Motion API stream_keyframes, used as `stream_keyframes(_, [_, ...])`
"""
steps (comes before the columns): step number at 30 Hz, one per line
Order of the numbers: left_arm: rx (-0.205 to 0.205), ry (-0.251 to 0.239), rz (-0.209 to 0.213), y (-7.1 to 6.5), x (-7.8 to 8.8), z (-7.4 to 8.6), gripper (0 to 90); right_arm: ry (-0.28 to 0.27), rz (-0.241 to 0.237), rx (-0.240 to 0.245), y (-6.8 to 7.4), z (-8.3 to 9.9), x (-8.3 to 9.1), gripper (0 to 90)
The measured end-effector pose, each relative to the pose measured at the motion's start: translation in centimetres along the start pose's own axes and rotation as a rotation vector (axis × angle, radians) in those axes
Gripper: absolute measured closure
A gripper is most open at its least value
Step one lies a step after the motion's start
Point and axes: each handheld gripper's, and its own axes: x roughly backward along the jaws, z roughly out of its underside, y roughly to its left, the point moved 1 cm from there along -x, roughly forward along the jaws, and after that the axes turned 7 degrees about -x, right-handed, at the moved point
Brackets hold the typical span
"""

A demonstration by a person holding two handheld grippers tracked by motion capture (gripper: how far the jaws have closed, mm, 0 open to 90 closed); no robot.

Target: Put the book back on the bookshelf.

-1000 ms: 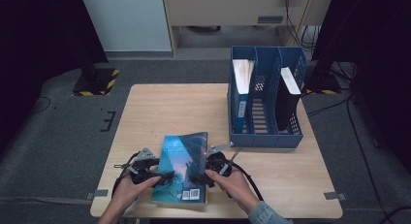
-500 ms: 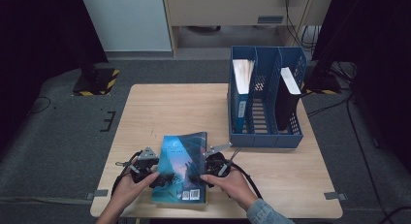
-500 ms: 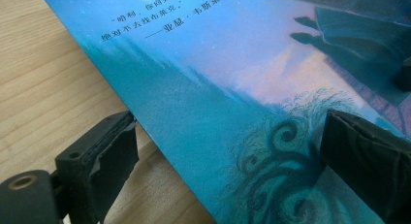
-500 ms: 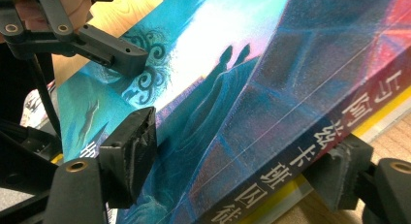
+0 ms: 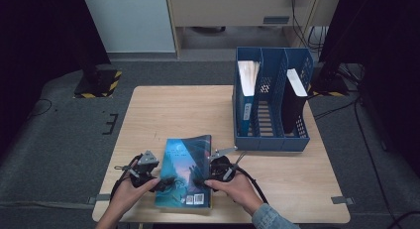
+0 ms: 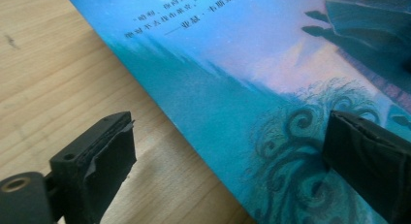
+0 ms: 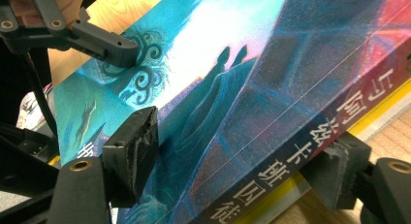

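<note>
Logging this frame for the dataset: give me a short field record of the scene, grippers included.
item: teal paperback book, flat at the table's near edge
left gripper: jaws have just been opening, one over the cover, one over bare wood, not clamped
right gripper: jaws straddle the book's spine edge, one on the cover, one under the spine
rack: blue file organizer, far right, holding upright files

Teal book (image 5: 185, 172) flat on table (image 5: 163, 115), left hand-held gripper (image 5: 166, 181), right hand-held gripper (image 5: 200, 181), blue file rack (image 5: 270, 140)
</note>
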Motion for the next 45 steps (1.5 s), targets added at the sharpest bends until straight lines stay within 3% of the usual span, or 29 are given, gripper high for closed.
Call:
stream_keyframes(10, [0.052,0.014,0.084,0.2,-0.8,0.0,0.7,0.011,0.005,0.005,0.0,-0.2,0.0,27.6])
stream_keyframes(13, [0.047,0.011,0.113,0.3,-1.1,-0.1,0.9,0.022,0.004,0.003,0.0,-0.3,0.0,27.8])
stream_keyframes(20, [0.056,0.034,0.125,0.6,-1.1,-0.4,1.8,0.043,0.002,-0.004,-0.1,-0.6,0.0,29.1])
stream_keyframes(24, [0.078,0.032,0.106,1.2,-0.3,-0.6,16.7,0.072,0.006,-0.014,-0.1,-1.0,0.0,30.3])
stream_keyframes(26, [0.093,0.029,0.094,1.7,0.2,-0.8,30.8,0.084,0.004,-0.018,-0.1,-1.3,0.0,32.1])
stream_keyframes(27, [0.087,0.025,0.088,1.9,0.4,-0.8,38.3,0.089,0.001,-0.020,-0.1,-1.4,0.0,33.5])
stream_keyframes(33, [0.093,0.019,0.086,2.6,1.0,-1.2,62.7,0.095,-0.019,-0.006,0.5,-2.2,-0.1,42.8])
stream_keyframes(40, [0.084,0.050,0.073,2.6,1.7,-1.9,72.3,0.112,-0.011,0.021,1.2,-3.5,0.4,48.2])
stream_keyframes(45, [0.068,0.030,0.046,2.8,2.7,-2.9,76.2,0.103,-0.001,0.037,1.5,-4.5,0.9,51.8])
